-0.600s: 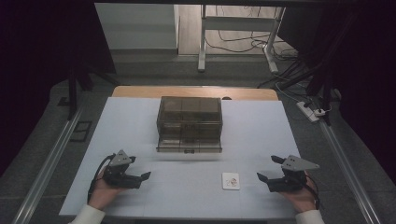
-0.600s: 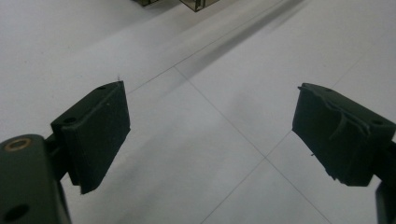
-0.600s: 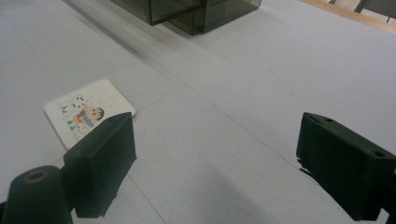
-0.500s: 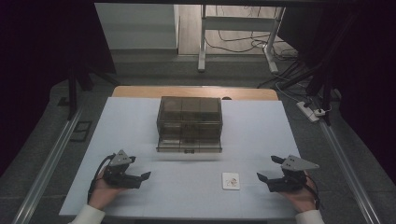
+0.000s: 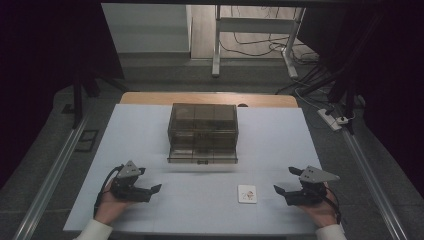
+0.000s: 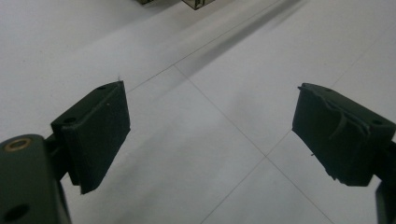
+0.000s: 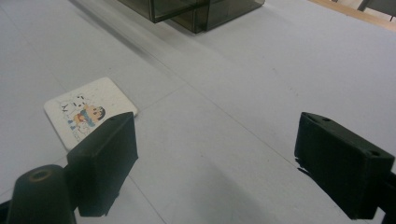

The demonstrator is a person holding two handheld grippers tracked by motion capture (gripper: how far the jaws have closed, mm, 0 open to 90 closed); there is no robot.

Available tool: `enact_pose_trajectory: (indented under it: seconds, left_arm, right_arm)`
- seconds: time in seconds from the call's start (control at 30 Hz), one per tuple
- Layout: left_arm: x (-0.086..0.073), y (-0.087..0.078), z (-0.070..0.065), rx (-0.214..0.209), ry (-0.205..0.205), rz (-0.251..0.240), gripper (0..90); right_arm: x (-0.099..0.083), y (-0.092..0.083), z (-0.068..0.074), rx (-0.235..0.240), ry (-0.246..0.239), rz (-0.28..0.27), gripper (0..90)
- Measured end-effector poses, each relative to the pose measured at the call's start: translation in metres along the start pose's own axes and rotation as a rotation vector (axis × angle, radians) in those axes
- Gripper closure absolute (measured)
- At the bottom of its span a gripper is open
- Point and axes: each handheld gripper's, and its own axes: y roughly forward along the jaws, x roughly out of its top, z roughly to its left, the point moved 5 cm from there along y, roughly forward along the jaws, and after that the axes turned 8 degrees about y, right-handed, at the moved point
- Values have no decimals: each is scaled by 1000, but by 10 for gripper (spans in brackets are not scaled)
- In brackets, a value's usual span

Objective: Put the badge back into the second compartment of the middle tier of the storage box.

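A small white card with a cartoon picture lies flat on the white table, a little left of my right gripper. That gripper rests low near the front right, jaws wide apart with nothing between them. A smoky transparent drawer box stands at the table's middle, its bottom drawer pulled slightly out. My left gripper sits at the front left, open over bare table.
The table's wooden far edge lies behind the box. Metal rails run along both sides on the floor. A power strip and cables lie on the floor at the right.
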Motion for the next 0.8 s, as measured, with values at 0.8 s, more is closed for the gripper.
enact_pose_trajectory:
  seconds: [0.8]
  left_arm:
    - [1,0,-1,-3,4,1,114]
  right_arm:
    - [19,4,11,42,-16,3,136]
